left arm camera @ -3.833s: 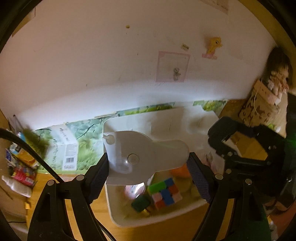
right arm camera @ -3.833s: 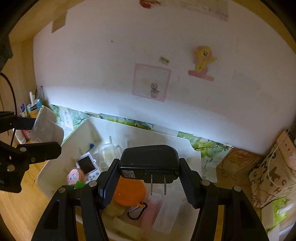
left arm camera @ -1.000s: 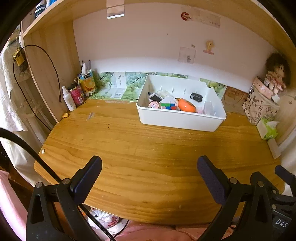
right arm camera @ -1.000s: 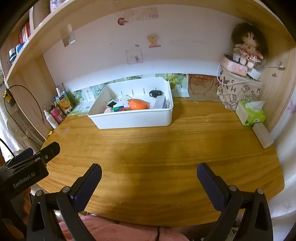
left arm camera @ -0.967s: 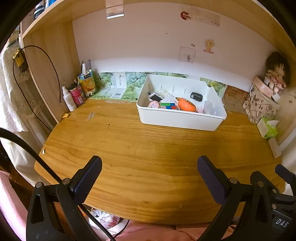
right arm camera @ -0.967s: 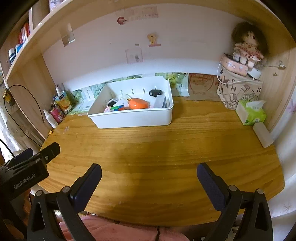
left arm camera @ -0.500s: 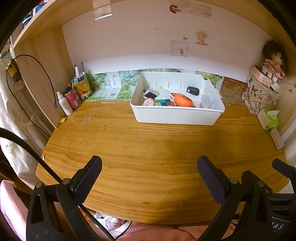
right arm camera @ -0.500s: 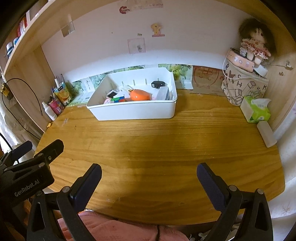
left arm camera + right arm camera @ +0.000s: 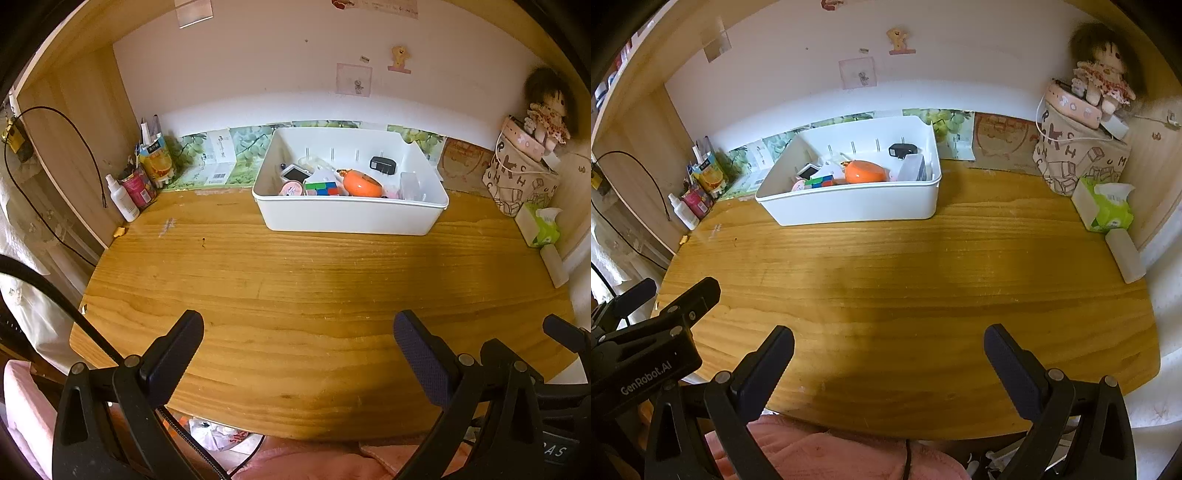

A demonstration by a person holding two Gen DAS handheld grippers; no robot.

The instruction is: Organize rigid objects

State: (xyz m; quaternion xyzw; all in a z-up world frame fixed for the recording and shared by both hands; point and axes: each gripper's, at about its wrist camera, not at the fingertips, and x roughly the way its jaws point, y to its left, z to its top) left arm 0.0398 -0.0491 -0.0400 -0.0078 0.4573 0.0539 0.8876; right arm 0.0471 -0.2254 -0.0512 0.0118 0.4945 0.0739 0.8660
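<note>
A white bin [image 9: 351,218] [image 9: 849,206] stands at the back of the wooden desk. It holds an orange oval object [image 9: 360,182] [image 9: 866,171], a colour cube [image 9: 322,189], a black plug adapter [image 9: 383,164] [image 9: 903,150], a small screen device [image 9: 293,172] and other small items. My left gripper [image 9: 297,354] is open and empty over the desk's front edge, far from the bin. My right gripper [image 9: 888,360] is open and empty, also at the front edge.
Bottles and cartons [image 9: 144,177] stand at the back left corner. A patterned bag with a doll [image 9: 1078,155], a green tissue pack [image 9: 1106,206] and a white block [image 9: 1124,254] sit at the right. A black cable [image 9: 55,155] hangs on the left side panel.
Earlier the left gripper held a white piece and the right a black plug adapter over the bin; both are now empty, open and drawn back to the desk's front edge.
</note>
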